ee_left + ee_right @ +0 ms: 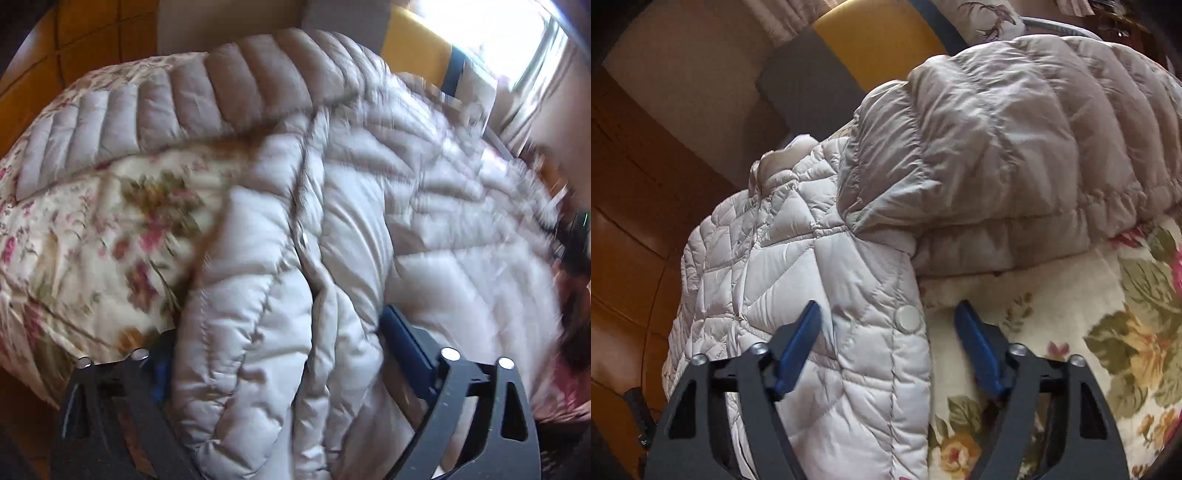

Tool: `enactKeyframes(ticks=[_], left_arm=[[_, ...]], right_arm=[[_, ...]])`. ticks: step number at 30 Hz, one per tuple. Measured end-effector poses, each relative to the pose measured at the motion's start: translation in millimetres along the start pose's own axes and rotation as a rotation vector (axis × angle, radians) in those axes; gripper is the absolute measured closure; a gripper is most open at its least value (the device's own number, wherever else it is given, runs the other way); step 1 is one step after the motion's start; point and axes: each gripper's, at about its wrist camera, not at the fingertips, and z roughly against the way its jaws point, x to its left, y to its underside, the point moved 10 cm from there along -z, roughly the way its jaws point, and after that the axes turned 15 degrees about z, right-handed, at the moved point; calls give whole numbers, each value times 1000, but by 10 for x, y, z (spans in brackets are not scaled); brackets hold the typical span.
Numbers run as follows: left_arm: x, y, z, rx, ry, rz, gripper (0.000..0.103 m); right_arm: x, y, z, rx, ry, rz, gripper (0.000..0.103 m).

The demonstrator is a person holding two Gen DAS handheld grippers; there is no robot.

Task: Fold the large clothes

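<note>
In the left wrist view, a pale quilted jacket [332,221] lies spread on a floral quilt [92,240], which looks like a bed cover. One sleeve [184,99] stretches out flat across the far side, so it is not yet folded in. The left gripper [280,332] has its fingers set wide, with a thick bunched fold of the jacket running between them. The right finger [406,339] presses against the fabric, while the left one is mostly hidden behind the bulge, so whether the fold is truly pinched or merely straddled cannot be told. The picture is blurred on its right side. In the right wrist view, the right gripper [890,343] is open, its blue fingers [798,347] standing well apart. The snap-button front edge [908,317] of the jacket lies between them, with one finger over the quilted panel and the other over the bare quilt; neither appears to be clamping. Beyond, the sleeve [1015,155] lies crumpled over the jacket body and partly onto the quilt. Wooden flooring [635,221] shows beside the bed. Judging from this, the fold is at an early stage: the jacket is laid out and its edge is lined up for a grasp, but the sleeves and the body all remain to be folded.
</note>
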Motion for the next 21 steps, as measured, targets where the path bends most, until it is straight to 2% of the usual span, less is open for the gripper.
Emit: enactKeyframes(ticks=[1,2,3,5,8,10,12,15,17,19,21], left_arm=[[-32,19,26,-26,1,12,23],[-49,42,36,-22,11,32,38],[-79,75,61,-18,20,47,43],[-171,126,121,-20,15,42,66],[-450,343,199,30,66,30,77],[-649,506,211,66,113,6,77],[-849,695,218,90,140,-40,77],[-951,851,149,66,95,-68,74],[-932,809,143,45,107,-45,57],[-905,766,204,60,162,10,47],[-877,705,304,59,215,42,37]], right_arm=[[22,-44,-51,10,10,20,62],[9,-71,-78,11,25,41,65],[3,-119,-85,11,42,66,74],[-36,-256,-72,5,76,100,81],[-184,-520,16,-20,106,115,85],[-302,-722,134,-51,136,138,85],[-351,-822,167,-45,163,196,85],[-417,-707,87,-8,186,258,83],[-468,-531,14,22,209,282,75],[-494,-443,26,29,243,291,51],[-570,-390,255,-15,280,282,42]])
